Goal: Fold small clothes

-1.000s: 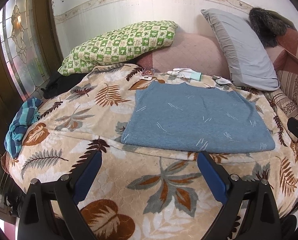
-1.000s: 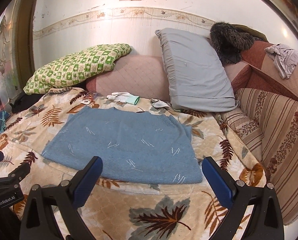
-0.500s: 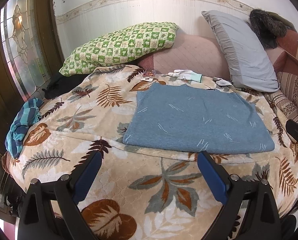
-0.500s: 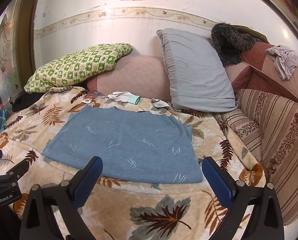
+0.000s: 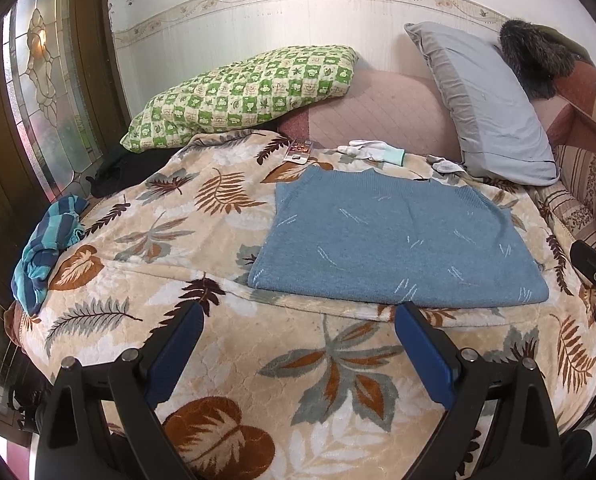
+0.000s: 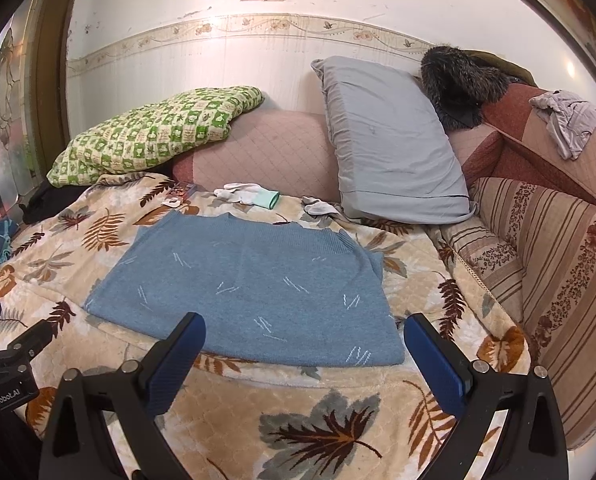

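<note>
A blue knit sweater [image 5: 393, 240] lies flat, folded into a rectangle, on the leaf-patterned blanket [image 5: 178, 240]; it also shows in the right wrist view [image 6: 250, 288]. My left gripper [image 5: 298, 320] is open and empty, hovering just short of the sweater's near edge. My right gripper [image 6: 303, 332] is open and empty, over the sweater's near right part. A white glove with a teal cuff [image 5: 373, 150] and a small grey sock [image 5: 443, 166] lie behind the sweater.
A green checked pillow [image 5: 242, 92] and a grey pillow [image 5: 485, 104] lean at the back. A striped teal cloth [image 5: 46, 240] lies at the bed's left edge, a black garment [image 5: 118, 168] behind it. A striped sofa arm [image 6: 557, 264] borders the right.
Both grippers have drawn slightly nearer to the sweater. Both stay open, and the sweater has not moved.
</note>
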{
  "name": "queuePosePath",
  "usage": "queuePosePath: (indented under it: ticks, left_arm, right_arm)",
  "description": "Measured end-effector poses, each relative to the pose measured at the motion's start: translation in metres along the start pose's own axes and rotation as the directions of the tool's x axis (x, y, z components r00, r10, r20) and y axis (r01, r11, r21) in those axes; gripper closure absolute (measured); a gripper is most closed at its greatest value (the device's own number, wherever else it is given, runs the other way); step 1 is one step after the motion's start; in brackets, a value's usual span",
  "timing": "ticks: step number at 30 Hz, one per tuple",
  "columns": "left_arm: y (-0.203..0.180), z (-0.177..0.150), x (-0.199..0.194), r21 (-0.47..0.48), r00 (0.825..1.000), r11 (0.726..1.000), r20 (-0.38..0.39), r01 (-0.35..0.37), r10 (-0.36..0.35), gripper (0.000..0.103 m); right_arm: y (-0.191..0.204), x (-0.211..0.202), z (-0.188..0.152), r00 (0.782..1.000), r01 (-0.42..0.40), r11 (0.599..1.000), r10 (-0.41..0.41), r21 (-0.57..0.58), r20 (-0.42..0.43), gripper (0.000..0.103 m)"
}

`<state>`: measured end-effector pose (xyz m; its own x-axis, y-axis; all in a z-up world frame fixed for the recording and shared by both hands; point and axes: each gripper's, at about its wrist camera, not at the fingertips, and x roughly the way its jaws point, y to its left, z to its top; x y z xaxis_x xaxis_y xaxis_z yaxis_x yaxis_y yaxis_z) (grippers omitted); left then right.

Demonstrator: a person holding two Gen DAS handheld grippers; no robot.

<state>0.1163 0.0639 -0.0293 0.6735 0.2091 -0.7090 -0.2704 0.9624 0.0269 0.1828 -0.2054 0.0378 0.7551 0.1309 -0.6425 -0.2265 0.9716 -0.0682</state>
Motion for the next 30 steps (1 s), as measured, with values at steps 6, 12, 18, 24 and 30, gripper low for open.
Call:
queuePosePath:
  ticks: [6,12,18,24,30]
  left_arm:
    - [0.0002,-0.0003,-0.0007,0.002,1.0,1.0,0.001,-0.001,0.001,0.006]
    - [0.0005,-0.0001,-0.0006,0.0,1.0,1.0,0.001,-0.001,0.001,0.006]
    - [0.001,-0.0002,-0.0007,-0.002,1.0,1.0,0.002,-0.001,0.001,0.006]
    - [0.0017,0.0003,0.0012,-0.005,1.0,1.0,-0.005,0.001,-0.001,0.006]
    - [0.0027,0.0004,0.0006,-0.005,1.0,1.0,-0.005,0.002,-0.002,0.006]
  right_arm:
    - [-0.0008,0.0002,-0.0029,1.0,-0.001,1.0,0.001,0.005,-0.004,0.002]
    - [0.0004,0.0013,-0.0026,1.0,0.002,1.0,-0.002,-0.002,-0.004,0.002]
    - [0.0016,0.0018,-0.0023,1.0,-0.001,1.0,0.001,-0.003,-0.006,0.002]
    - [0.0022,0.0028,-0.002,1.0,-0.002,1.0,0.002,-0.002,-0.007,0.002]
    - [0.0018,0.0046,-0.003,1.0,-0.002,1.0,0.002,-0.005,-0.009,0.002]
